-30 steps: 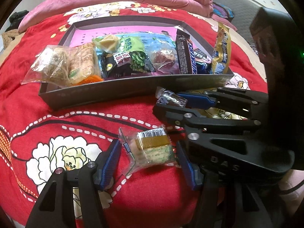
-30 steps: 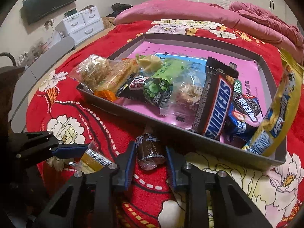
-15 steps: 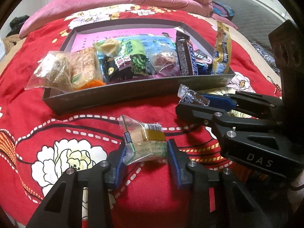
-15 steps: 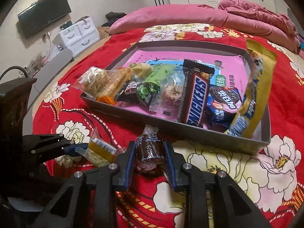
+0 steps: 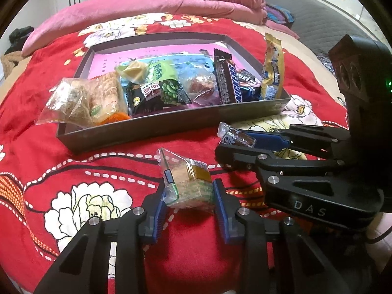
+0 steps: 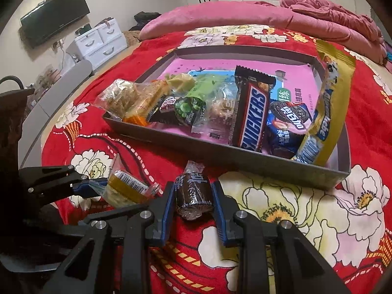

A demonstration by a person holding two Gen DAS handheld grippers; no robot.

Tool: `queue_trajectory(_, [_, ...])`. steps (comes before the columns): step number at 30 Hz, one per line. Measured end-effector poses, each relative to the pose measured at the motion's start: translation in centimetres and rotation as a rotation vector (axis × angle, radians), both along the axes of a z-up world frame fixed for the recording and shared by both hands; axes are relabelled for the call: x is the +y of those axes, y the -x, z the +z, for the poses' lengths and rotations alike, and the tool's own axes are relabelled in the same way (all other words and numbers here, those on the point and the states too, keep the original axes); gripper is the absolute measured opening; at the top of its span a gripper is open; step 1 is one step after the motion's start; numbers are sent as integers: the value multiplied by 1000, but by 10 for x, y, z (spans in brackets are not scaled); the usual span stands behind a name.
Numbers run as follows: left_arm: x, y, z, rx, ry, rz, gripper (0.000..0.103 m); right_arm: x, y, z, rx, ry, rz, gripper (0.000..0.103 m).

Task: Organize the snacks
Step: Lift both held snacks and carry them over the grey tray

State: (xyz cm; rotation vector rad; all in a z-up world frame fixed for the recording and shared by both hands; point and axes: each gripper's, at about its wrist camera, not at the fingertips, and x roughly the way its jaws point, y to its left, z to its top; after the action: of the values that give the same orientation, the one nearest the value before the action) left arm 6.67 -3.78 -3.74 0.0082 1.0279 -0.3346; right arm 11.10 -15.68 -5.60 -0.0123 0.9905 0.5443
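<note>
A clear-wrapped biscuit pack (image 5: 188, 183) with a gold label sits between the blue pads of my left gripper (image 5: 189, 197), whose jaws are closing and press on its sides just above the red floral bedspread. It shows again as the biscuit pack (image 6: 125, 188) in the right wrist view, held by the left gripper (image 6: 98, 186). My right gripper (image 6: 193, 197) is shut on a small brown wrapped snack (image 6: 193, 191), close in front of the grey tray (image 6: 245, 158). The tray (image 5: 171, 126) holds several snacks, among them a Snickers bar (image 6: 252, 120).
A yellow packet (image 6: 325, 112) leans over the tray's right wall beside a blue cookie pack (image 6: 291, 120). Clear cracker bags (image 5: 80, 100) overhang its left corner. A pink duvet (image 5: 171, 5) lies beyond. White drawers (image 6: 100, 41) and a wall TV (image 6: 54, 14) stand left of the bed.
The left jaws have come together from wide open onto the biscuit pack, which has tipped up off the bedspread. The right gripper keeps its hold on the brown snack.
</note>
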Motion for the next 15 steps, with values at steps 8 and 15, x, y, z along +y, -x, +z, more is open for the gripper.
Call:
queue_trajectory(8, [9,1,7,-18,32,28,36,-6,5,7,-18,-27,-11,30])
queue_trajectory(15, [15,3,12,-33,54,46,36,-11,8,10,-22,-45,-24,30])
